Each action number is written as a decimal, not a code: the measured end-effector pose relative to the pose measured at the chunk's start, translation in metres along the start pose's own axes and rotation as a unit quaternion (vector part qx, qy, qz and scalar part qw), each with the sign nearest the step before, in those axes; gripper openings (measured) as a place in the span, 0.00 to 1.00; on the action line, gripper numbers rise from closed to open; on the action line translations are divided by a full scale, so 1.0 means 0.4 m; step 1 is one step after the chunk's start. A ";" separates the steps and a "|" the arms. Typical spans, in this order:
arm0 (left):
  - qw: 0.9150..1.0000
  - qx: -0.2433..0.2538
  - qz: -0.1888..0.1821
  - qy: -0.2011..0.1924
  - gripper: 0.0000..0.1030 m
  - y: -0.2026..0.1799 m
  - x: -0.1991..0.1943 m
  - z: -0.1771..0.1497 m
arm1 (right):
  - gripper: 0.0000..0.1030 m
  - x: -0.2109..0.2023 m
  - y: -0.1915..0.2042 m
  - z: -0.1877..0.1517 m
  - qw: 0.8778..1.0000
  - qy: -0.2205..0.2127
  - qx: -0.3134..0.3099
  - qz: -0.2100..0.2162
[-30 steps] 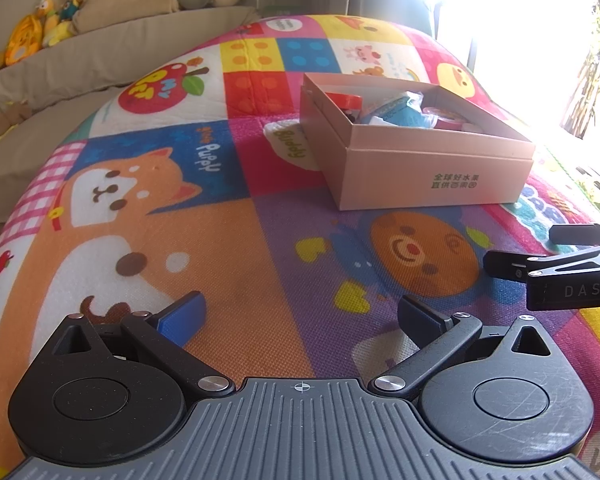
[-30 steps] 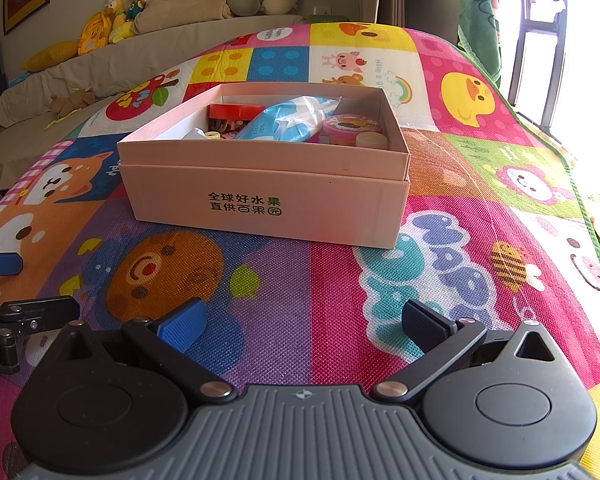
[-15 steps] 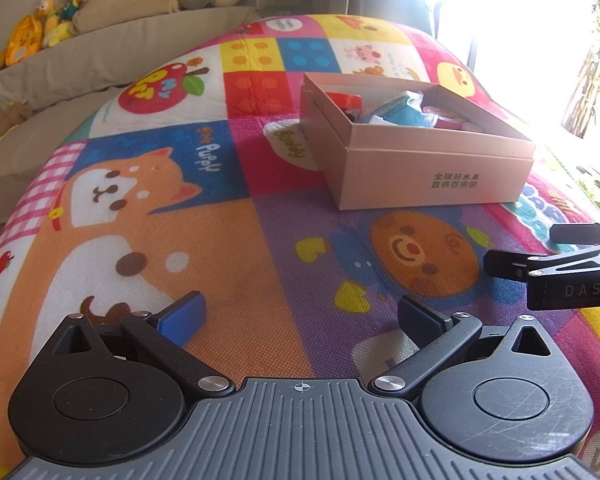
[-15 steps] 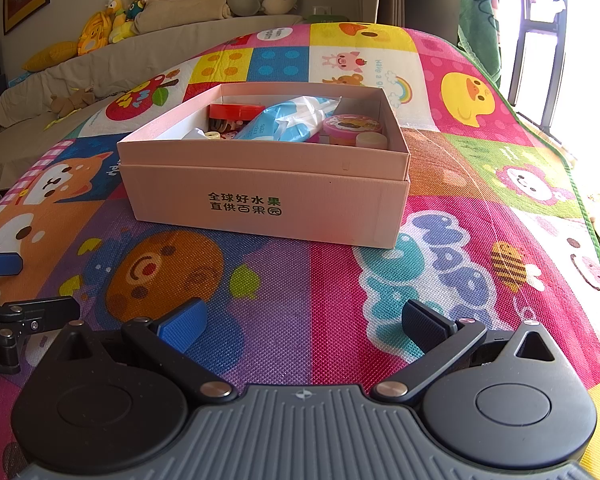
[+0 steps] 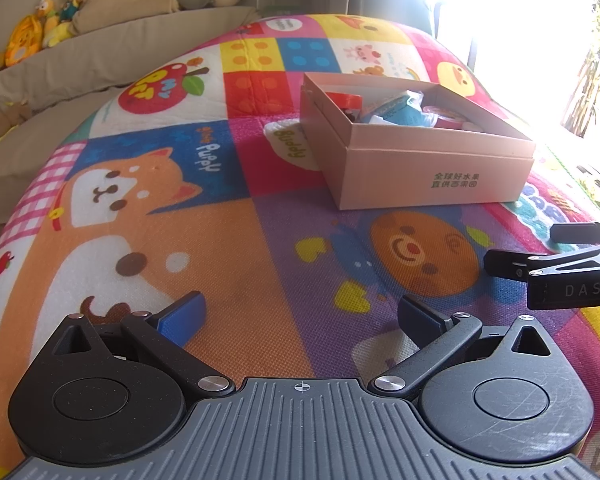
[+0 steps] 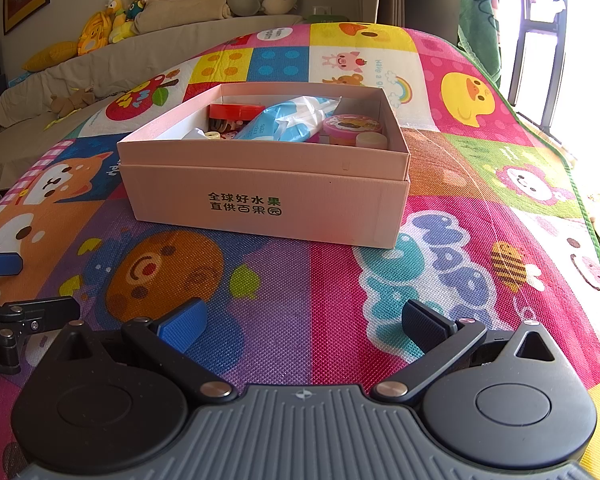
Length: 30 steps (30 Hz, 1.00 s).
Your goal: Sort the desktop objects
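The pink box (image 6: pixel 264 196) sits in the middle of the right wrist view on the colourful mat (image 6: pixel 284 292), and in the upper right of the left wrist view. Inside it lie a blue packet (image 6: pixel 288 122), a red lid (image 6: pixel 234 111) and a pink tub (image 6: pixel 352 127). The left gripper (image 5: pixel 300 316) and right gripper (image 6: pixel 302 326) hang low over the mat with jaws wide apart, holding nothing. A sofa (image 6: pixel 112 60) with stuffed toys (image 6: pixel 112 20) fills the upper left.
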<state>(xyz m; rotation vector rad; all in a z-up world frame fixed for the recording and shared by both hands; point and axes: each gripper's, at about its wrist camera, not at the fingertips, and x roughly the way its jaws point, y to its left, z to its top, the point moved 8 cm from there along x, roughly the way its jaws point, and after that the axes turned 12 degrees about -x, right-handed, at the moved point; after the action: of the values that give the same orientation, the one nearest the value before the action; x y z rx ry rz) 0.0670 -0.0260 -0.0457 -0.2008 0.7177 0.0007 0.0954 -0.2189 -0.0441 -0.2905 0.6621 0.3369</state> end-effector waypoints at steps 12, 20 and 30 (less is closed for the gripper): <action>1.000 0.002 0.002 0.000 1.00 0.000 0.000 -0.001 | 1.00 0.000 0.000 0.000 1.000 0.000 0.000 0.000; 1.000 0.003 0.003 0.000 1.00 -0.001 0.001 -0.001 | 1.00 0.001 -0.001 0.000 1.000 0.000 0.000 0.000; 1.000 0.005 0.005 0.001 1.00 -0.002 0.003 -0.001 | 1.00 0.001 0.000 0.000 1.000 0.000 0.000 0.000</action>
<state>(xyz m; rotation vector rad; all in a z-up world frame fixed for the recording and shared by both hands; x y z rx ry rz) 0.0675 -0.0268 -0.0467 -0.1866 0.7214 0.0066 0.0955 -0.2189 -0.0444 -0.2905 0.6619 0.3369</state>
